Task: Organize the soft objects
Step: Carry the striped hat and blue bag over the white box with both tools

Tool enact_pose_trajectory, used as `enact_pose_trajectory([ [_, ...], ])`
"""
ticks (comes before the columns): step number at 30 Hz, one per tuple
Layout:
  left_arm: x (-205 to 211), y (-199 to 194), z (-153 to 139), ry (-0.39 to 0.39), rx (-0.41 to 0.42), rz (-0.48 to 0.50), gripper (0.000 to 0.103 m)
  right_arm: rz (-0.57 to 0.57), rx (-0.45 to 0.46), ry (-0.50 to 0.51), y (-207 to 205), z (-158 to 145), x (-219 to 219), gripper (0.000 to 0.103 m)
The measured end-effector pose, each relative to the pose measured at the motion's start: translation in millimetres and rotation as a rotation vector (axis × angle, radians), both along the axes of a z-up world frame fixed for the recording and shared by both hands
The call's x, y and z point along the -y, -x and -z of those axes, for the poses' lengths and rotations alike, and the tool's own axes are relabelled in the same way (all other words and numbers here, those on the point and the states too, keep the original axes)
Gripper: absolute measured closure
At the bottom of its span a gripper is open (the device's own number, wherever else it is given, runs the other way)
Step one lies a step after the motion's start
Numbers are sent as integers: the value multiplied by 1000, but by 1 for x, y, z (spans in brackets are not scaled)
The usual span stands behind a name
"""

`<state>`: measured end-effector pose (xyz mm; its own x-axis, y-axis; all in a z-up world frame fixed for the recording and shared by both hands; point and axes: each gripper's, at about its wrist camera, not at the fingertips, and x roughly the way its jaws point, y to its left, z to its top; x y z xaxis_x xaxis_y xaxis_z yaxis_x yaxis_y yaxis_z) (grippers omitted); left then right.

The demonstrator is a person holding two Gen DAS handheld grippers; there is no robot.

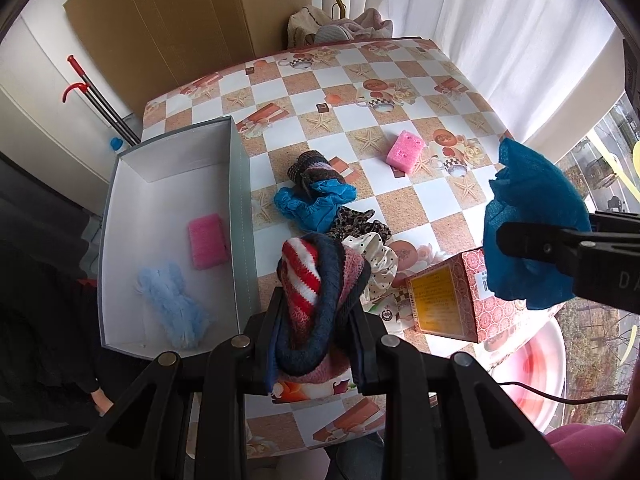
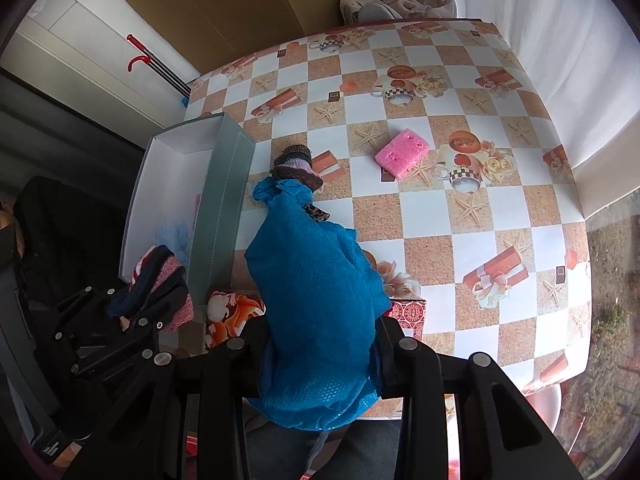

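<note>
My left gripper (image 1: 318, 320) is shut on a knitted bundle (image 1: 316, 280) with red-white stripes, navy and pink, held just right of the grey box (image 1: 242, 216). Inside the box lie a pink sponge (image 1: 208, 242) and a pale blue fluffy piece (image 1: 174, 304). My right gripper (image 2: 324, 344) is shut on a blue mesh cloth (image 2: 316, 288) that hangs over the table's near side. On the table lie a second pink sponge (image 2: 402, 154), a dark knitted sock (image 1: 316, 166), a crumpled blue piece (image 1: 314, 200), a leopard-print scrunchie (image 1: 356, 220) and a dotted white cloth (image 1: 380, 264).
A red patterned carton with a yellow label (image 1: 444, 304) stands near the table's front edge, beside the pile. The checked tablecloth (image 2: 460, 248) covers the table. Curtains and a window close off the right side. Red-handled poles (image 1: 80, 88) lean at the far left.
</note>
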<state>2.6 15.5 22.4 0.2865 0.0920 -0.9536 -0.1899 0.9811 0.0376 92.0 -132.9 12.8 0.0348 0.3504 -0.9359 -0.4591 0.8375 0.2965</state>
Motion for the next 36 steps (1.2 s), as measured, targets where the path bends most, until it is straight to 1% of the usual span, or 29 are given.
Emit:
enact_pose_trajectory([
  [21, -25, 10, -3, 15, 25, -62, 73, -64, 22, 12, 10, -6, -28, 66],
  [36, -69, 22, 5, 37, 19, -184, 73, -192, 23, 38, 18, 1, -77, 66],
])
